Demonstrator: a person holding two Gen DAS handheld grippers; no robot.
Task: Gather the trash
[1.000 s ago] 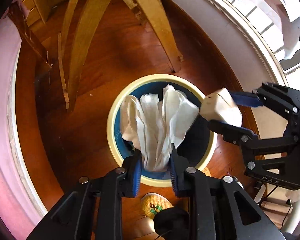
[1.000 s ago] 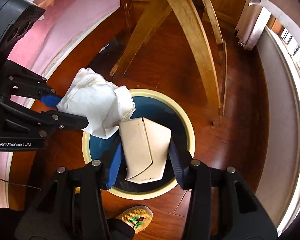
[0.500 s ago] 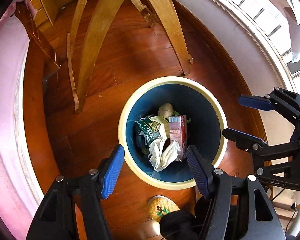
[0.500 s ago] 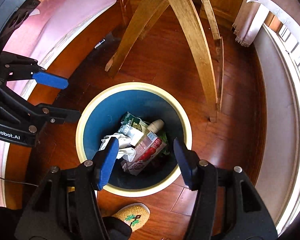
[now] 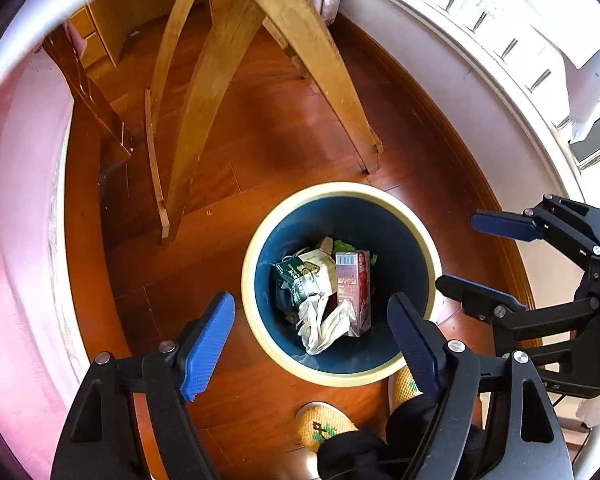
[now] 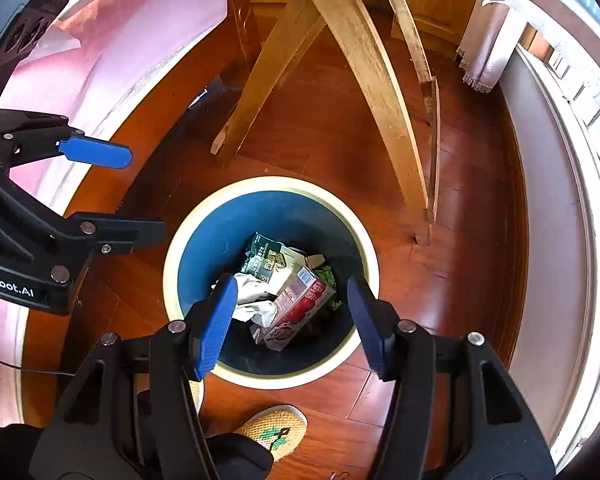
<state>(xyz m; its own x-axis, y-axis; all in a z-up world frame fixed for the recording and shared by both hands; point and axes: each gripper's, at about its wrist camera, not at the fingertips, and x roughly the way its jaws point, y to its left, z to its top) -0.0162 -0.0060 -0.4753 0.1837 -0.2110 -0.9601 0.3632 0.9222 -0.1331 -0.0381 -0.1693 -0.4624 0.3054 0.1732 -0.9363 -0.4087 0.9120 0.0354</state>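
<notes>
left gripper [image 5: 312, 336]: our jaws are opening wide, nothing between them
right gripper [image 6: 290, 320]: ours hangs parted, empty too
trash [image 5: 324, 292]: tissue, cartons, all down inside the bin [image 5: 256, 320]

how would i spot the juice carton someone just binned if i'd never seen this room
Find the round bin with the cream rim and blue inside, on the wooden floor near the curved table legs. The carton lies in it beside a crumpled white tissue and a dark green packet. It is the only boxy item, pink-red with fruit pictures.
</notes>
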